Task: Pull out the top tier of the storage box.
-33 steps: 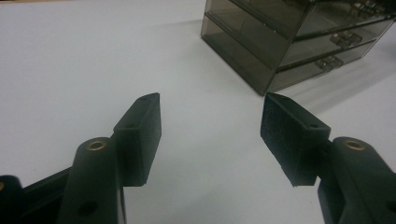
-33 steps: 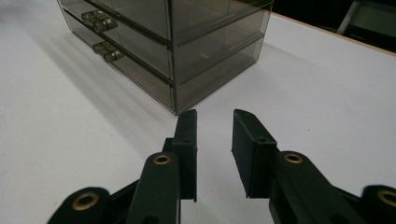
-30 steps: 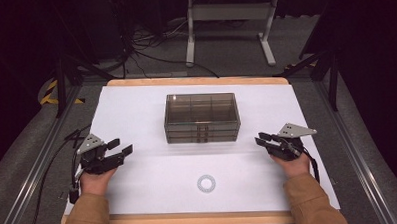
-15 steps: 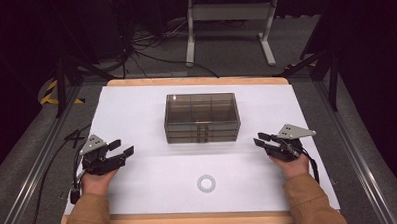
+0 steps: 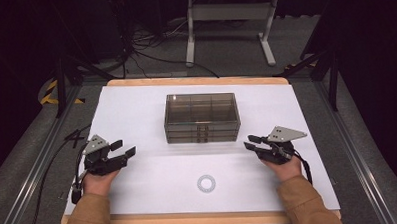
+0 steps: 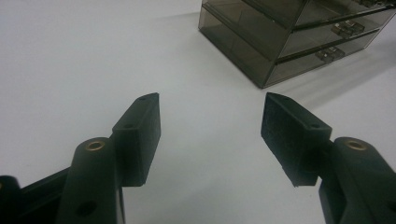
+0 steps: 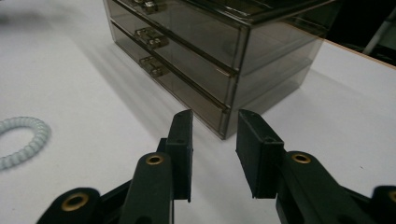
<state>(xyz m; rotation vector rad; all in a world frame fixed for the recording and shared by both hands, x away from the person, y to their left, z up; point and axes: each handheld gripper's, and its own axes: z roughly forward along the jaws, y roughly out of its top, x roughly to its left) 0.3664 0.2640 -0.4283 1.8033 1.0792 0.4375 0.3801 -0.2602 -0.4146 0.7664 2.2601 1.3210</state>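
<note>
A smoky transparent drawer box point(image 5: 201, 117) with three shut drawers stands at the middle of the white table top point(image 5: 136, 104). A pale coiled hair ring point(image 5: 206, 182) lies in front of it. My left gripper point(image 5: 123, 147) rests at the left, its jaws wide open and empty, pointing toward the box point(image 6: 289, 37) in the left gripper view point(image 6: 211, 98). At the right, my right gripper point(image 5: 249, 142) hovers near the box's front right corner point(image 7: 210, 51). Its jaws point(image 7: 215, 116) stand a little apart with nothing between them. The ring point(image 7: 21, 140) lies to its left.
The wooden table edge point(image 5: 200, 219) runs along the front. Dark floor with cables point(image 5: 149, 53) and a metal stand point(image 5: 228, 26) lies beyond the far edge. Rails flank both sides of the table.
My right gripper has shifted slightly left toward the box's corner. The left gripper, box and ring have stayed in place.
</note>
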